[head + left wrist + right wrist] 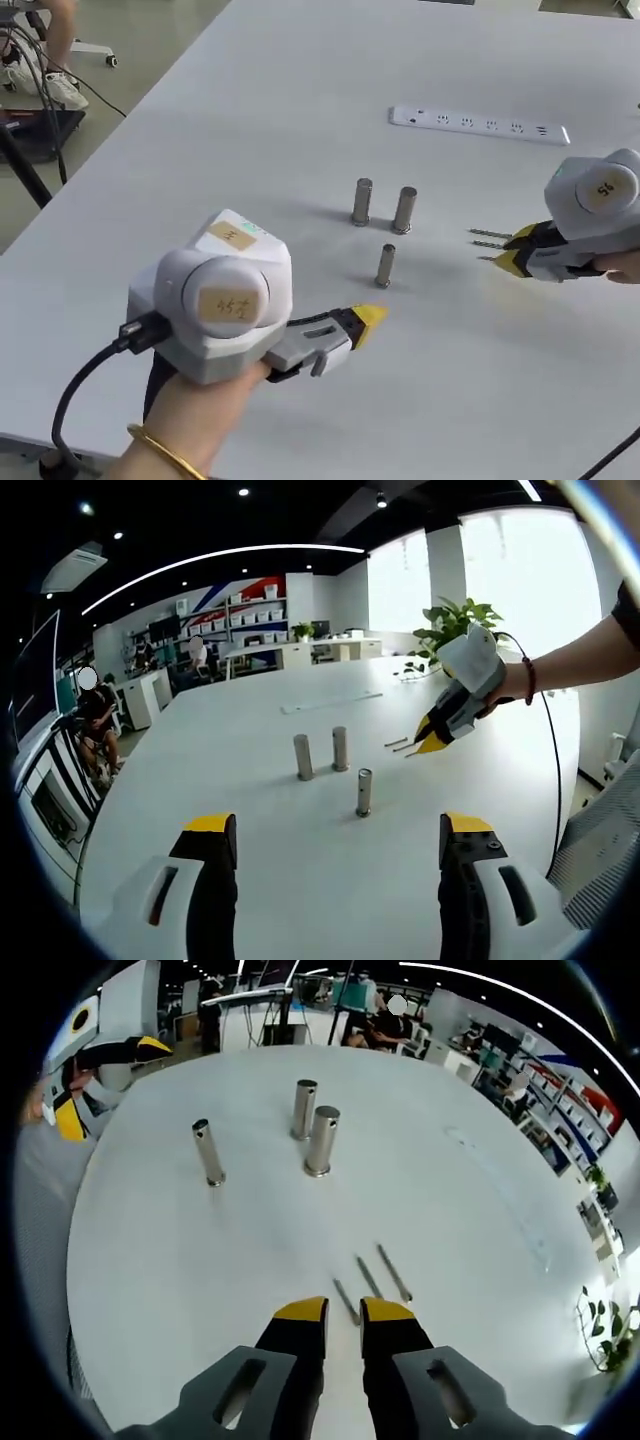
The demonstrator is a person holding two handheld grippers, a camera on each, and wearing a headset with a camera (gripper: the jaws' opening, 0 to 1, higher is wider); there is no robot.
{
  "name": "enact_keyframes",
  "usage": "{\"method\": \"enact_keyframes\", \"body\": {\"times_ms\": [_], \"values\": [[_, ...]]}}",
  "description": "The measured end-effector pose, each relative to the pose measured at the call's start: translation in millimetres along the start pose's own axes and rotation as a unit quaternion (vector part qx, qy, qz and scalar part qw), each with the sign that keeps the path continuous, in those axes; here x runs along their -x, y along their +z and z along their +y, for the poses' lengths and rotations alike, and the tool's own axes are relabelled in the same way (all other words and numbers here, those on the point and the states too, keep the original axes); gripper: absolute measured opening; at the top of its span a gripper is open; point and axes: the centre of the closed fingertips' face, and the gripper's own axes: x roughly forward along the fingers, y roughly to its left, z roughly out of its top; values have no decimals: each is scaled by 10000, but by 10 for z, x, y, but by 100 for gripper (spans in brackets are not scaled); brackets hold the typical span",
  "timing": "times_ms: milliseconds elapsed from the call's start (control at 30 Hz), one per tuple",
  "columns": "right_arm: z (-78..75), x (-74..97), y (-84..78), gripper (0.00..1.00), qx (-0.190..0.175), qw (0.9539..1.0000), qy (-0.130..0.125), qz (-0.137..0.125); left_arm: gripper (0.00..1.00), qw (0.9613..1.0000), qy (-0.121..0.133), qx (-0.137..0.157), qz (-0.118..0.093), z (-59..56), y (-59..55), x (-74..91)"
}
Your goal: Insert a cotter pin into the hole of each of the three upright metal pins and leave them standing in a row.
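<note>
Three upright metal pins stand mid-table: two side by side (362, 202) (404, 210) and a thinner one (385, 266) in front. Three cotter pins (488, 244) lie flat to their right. My right gripper (519, 249) is at their near ends. In the right gripper view its jaws (343, 1312) stand a narrow gap apart, and the end of the leftmost cotter pin (343, 1295) reaches into that gap. My left gripper (365, 318) hovers low in front of the metal pins (364, 792). Its jaws (338, 828) are wide open and hold nothing.
A white power strip (480, 125) lies at the far side of the grey table (250, 130). A black cable (85, 385) trails from the left gripper. People sit at desks in the room beyond.
</note>
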Motion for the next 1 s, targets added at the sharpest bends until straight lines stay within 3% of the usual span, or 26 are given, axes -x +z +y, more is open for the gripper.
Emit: {"method": "enact_keyframes", "body": {"times_ms": [200, 467, 700, 900, 1000], "values": [[44, -37, -78, 7, 186, 9995, 82, 247, 82, 10000, 26, 17, 35, 19, -18, -1], [61, -12, -23, 5, 200, 9991, 238, 283, 81, 10000, 24, 60, 43, 19, -26, -1], [63, -29, -48, 2, 111, 9971, 573, 491, 81, 10000, 13, 56, 51, 13, -30, 1], [133, -20, -61, 0, 285, 9942, 833, 621, 82, 10000, 40, 58, 37, 27, -23, 4], [130, -16, -61, 0, 326, 9938, 829, 667, 82, 10000, 44, 52, 35, 30, -20, 6]]}}
